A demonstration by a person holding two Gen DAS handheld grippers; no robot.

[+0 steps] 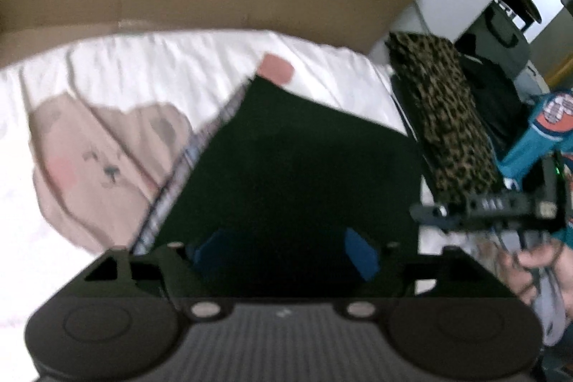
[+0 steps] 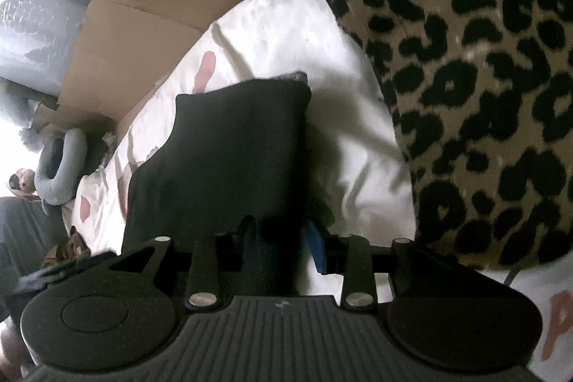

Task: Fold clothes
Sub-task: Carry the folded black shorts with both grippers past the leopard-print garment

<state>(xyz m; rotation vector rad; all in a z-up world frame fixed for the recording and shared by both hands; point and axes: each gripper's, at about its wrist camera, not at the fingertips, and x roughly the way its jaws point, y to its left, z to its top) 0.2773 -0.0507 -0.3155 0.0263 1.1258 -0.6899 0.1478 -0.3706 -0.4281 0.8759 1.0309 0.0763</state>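
Black garment [image 1: 304,167] lies folded on bedsheet [image 1: 143,67]; left gripper [image 1: 286,256] gapes empty, right gripper [image 2: 283,249] straddles its edge (grip unclear). Square corners before stacking.

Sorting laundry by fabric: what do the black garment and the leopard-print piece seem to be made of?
Black garment: looks like a matte knit, with fine ribbed texture showing; fibre unclear. Leopard-print piece: seems a soft, slightly fuzzy fabric, perhaps fleece or brushed knit, since the spots have blurred edges.
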